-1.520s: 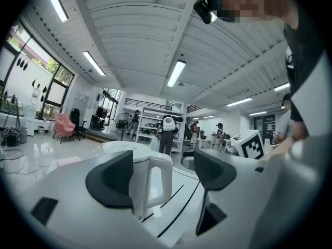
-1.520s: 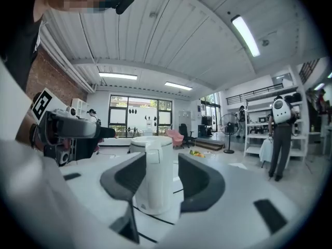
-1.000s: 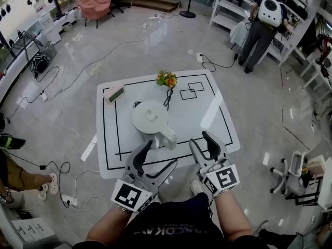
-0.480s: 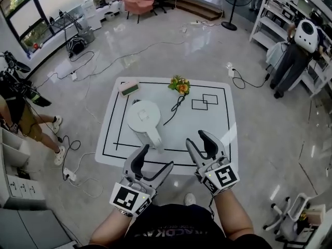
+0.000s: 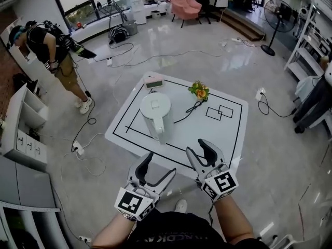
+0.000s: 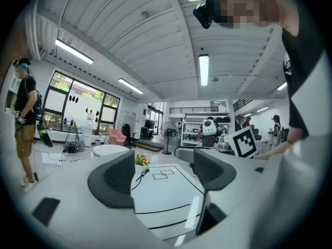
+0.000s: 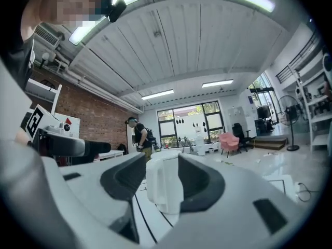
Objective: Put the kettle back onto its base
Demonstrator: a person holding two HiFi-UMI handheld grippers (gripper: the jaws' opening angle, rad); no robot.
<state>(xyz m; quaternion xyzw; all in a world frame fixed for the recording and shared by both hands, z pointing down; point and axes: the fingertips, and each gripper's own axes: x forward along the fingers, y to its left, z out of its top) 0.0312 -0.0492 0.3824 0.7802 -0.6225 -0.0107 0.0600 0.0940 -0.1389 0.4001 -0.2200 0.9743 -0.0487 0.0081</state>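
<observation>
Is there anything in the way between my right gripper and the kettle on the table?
Nothing visible. Only bare table lies between the open right gripper and the kettle, whose handle faces it.

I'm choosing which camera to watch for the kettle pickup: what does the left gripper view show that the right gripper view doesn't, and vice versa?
Only the left gripper view: the flowers, the black cord and the two overlapping square outlines, seen past the open left claw.
Only the right gripper view: the kettle with its body and handle, framed between the open right claw but not touched, and a brick wall.
Both: the black-lined white mat and a pink chair.
</observation>
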